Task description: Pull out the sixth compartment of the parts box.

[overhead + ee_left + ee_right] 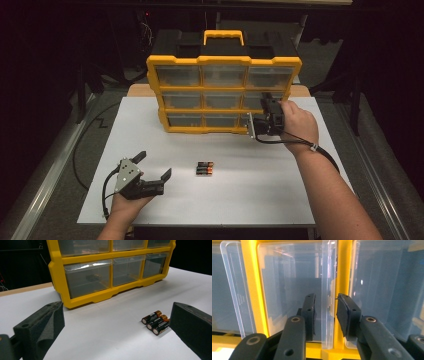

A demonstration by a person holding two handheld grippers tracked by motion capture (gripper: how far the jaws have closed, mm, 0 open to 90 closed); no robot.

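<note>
A white table top (pixel 150 130) is carrying everything here — it is sitting as a pale rectangular board, with a strip of wood-coloured surface (pixel 142 90) peeking out past its far edge. A yellow drawer cabinet (pixel 225 95) is standing upright directly on the board near that far edge, its clear drawer fronts facing the person and its black back with a yellow handle rising behind. Three batteries (pixel 204 168) are lying side by side, touching one another, on the bare white surface nearer the person — well apart from the cabinet.
</note>
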